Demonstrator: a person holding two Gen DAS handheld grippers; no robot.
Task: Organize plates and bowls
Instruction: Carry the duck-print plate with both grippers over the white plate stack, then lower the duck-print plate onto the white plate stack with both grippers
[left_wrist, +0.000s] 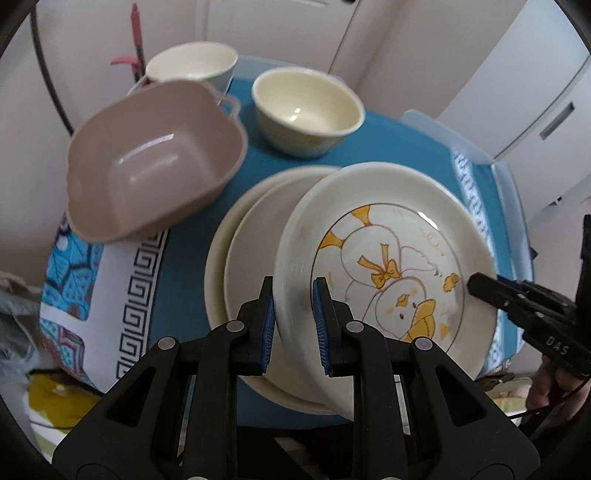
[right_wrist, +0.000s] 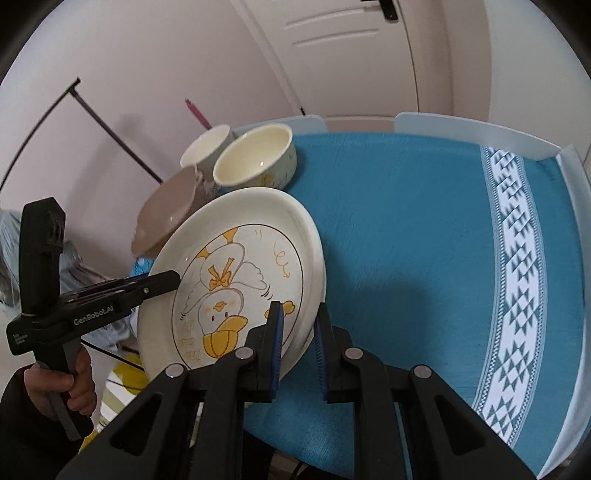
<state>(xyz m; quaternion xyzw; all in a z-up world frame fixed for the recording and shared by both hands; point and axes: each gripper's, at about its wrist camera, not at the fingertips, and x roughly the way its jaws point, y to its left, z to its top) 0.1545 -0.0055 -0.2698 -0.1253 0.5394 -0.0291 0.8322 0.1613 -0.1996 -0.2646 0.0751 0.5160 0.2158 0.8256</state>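
A cream plate with a duck drawing (left_wrist: 388, 266) (right_wrist: 236, 280) is held tilted above the table by both grippers. My left gripper (left_wrist: 293, 314) is shut on its near-left rim. My right gripper (right_wrist: 299, 339) is shut on its opposite rim and shows in the left wrist view (left_wrist: 517, 299). Under it lie two stacked cream plates (left_wrist: 243, 258). A brown square bowl (left_wrist: 155, 158) (right_wrist: 166, 210) sits at the left. A cream bowl (left_wrist: 306, 110) (right_wrist: 255, 158) and a second cream bowl (left_wrist: 192, 62) (right_wrist: 205, 149) stand behind.
The table has a blue cloth (right_wrist: 406, 229) with a white patterned band (right_wrist: 517, 266) and low white edge guards (right_wrist: 476, 133). A black rack (right_wrist: 107, 125) and a white door (right_wrist: 351, 55) stand behind. The person's hand (right_wrist: 70, 384) grips the left tool.
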